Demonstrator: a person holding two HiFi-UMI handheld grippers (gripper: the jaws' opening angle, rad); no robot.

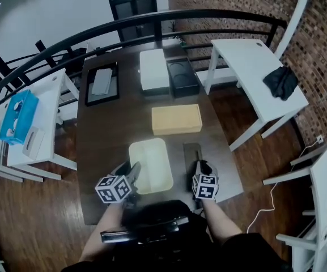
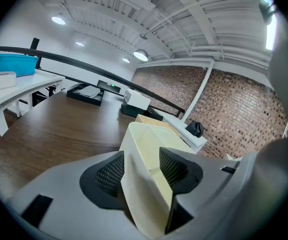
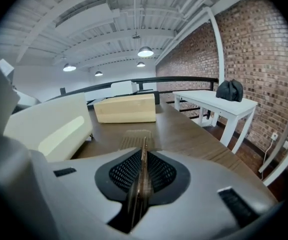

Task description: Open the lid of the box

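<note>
An open, empty cream box sits on the dark wooden table, just in front of me. My left gripper is shut on the box's near left wall, with a pad on each side of it. To the box's right, a thin brownish lid lies flat on the table. My right gripper is at the lid's near end. In the right gripper view the pads close on a thin brown edge. The ribbed lid stretches ahead and the box stands at the left.
A closed tan box lies beyond the cream one. Farther back are a white box, a black box and a black tray. A white table with a black bag stands right; another white table stands left.
</note>
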